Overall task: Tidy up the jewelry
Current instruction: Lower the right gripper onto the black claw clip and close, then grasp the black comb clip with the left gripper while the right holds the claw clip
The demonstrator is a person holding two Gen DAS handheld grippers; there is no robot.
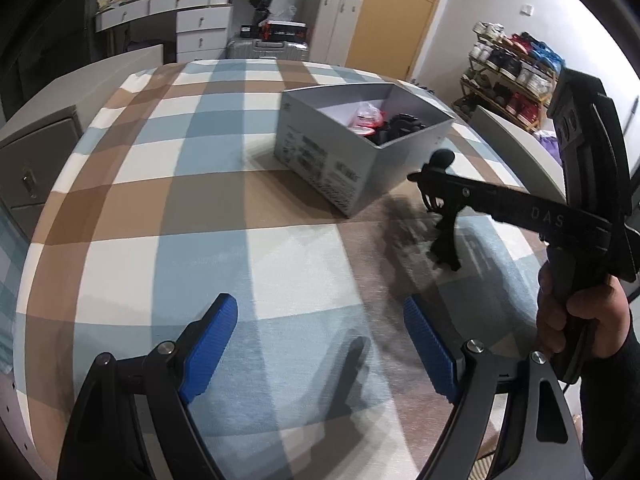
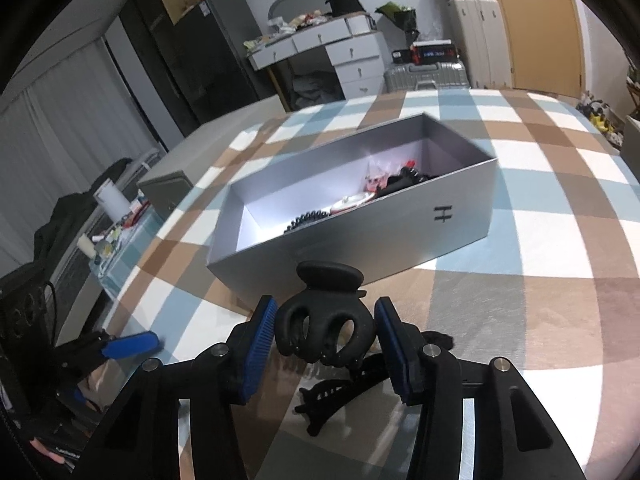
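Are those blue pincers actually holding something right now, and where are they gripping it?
The right gripper holds a black claw hair clip, its pads pressing the clip's two looped sides. The left gripper is open and holds nothing.

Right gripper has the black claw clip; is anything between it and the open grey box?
Nothing visible stands between them. The black claw clip sits between the right gripper pads, just short of the grey box, whose near wall is the only thing to clear. Another black hair clip lies below, out of the path.

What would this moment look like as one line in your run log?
right gripper: shut on black claw clip | left gripper: open, holding nothing | grey box: open, already holds items | second clip: on plaid cloth
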